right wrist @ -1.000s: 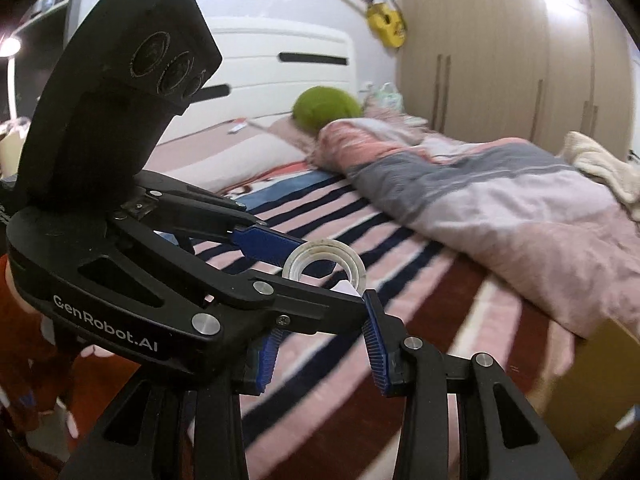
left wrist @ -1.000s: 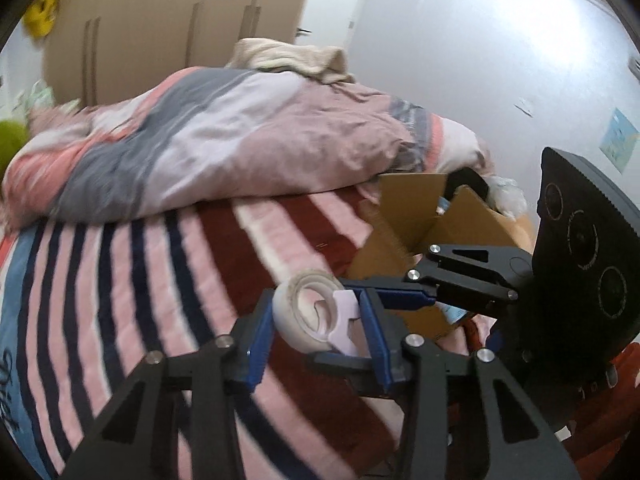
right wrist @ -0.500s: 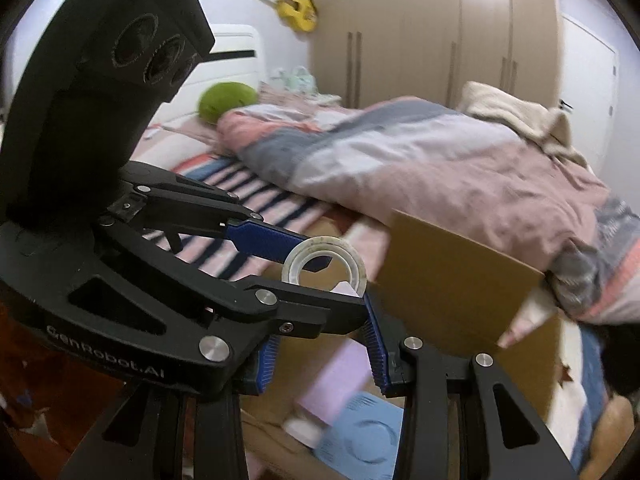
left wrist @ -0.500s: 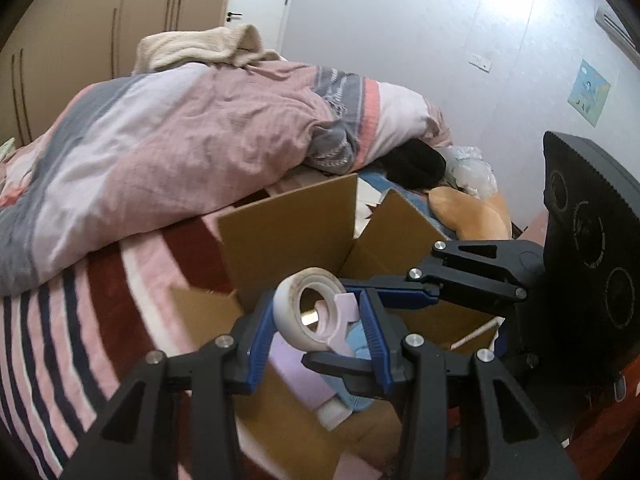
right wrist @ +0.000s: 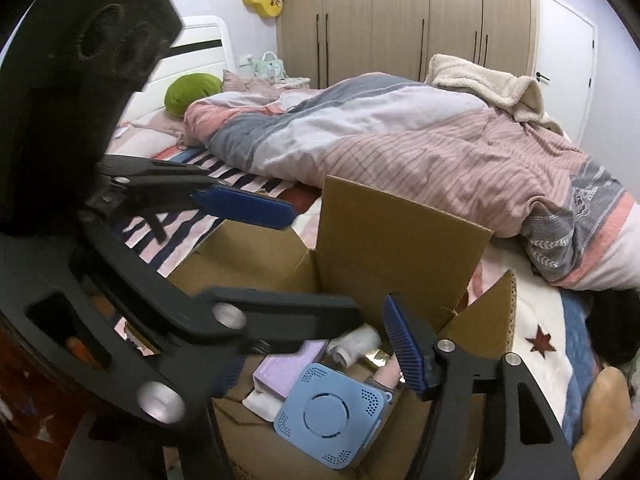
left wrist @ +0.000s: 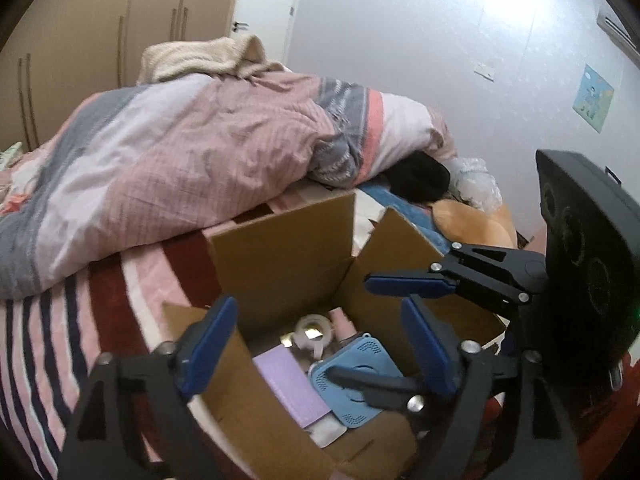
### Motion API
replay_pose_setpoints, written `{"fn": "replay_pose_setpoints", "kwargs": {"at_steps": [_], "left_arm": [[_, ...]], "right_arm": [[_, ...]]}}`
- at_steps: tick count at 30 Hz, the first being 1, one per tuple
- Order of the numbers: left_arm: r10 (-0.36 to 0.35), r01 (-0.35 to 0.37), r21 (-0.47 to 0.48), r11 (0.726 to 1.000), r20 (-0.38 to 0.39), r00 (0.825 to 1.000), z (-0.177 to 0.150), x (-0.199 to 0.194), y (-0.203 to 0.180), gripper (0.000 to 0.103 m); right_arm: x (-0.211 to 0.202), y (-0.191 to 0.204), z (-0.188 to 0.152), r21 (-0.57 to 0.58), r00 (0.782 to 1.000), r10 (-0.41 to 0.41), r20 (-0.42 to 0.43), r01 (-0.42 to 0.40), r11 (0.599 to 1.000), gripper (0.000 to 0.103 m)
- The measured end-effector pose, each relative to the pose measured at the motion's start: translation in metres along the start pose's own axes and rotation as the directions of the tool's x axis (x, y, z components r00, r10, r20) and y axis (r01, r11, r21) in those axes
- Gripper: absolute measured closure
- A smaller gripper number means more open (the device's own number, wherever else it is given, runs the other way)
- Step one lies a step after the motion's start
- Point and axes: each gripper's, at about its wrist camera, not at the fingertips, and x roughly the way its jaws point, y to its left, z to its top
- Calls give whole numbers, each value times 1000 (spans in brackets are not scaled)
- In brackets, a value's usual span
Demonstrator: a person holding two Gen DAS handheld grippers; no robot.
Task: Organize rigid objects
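Two tools hover over the open cardboard box [left wrist: 280, 256] on the bed, both spread wide and carrying nothing. Directly below and ahead of the left tool [left wrist: 320, 344] the tape dispenser [left wrist: 314, 330] lies inside the box at its far side, beside the purple case [left wrist: 290, 388] and the blue square device [left wrist: 354, 376]. Its long axis cannot be told. The right tool [right wrist: 320, 356] crosses in from the side, tilted downward like the left. Nothing looks left to grasp here, so lifting clear seems next.
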Motion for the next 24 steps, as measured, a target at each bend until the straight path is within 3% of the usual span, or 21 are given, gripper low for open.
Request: {"fn": "replay_pose_setpoints", "kwargs": {"at_steps": [8, 10, 12, 15, 20, 24], "left_arm": [[138, -133, -56, 990, 95, 986, -19, -56, 14, 10], [183, -176, -71, 982, 117, 976, -26, -71, 18, 9], [234, -222, -95, 970, 137, 963, -34, -84, 23, 1], [291, -269, -141, 953, 169, 942, -46, -103, 31, 1], [370, -326, -223, 919, 195, 909, -65, -126, 43, 1], [412, -362, -255, 897, 187, 892, -78, -133, 50, 1]], "right_arm": [[-23, 12, 4, -12, 995, 19, 94, -18, 1000, 17], [-29, 16, 6, -16, 993, 39, 114, -37, 999, 12], [-35, 22, 7, -25, 989, 52, 139, -49, 998, 10], [-42, 29, 8, -43, 982, 61, 176, -54, 998, 1], [-55, 40, 7, -63, 964, 79, 253, -65, 996, 0], [-56, 45, 6, -53, 962, 108, 250, -97, 994, 0]]}}
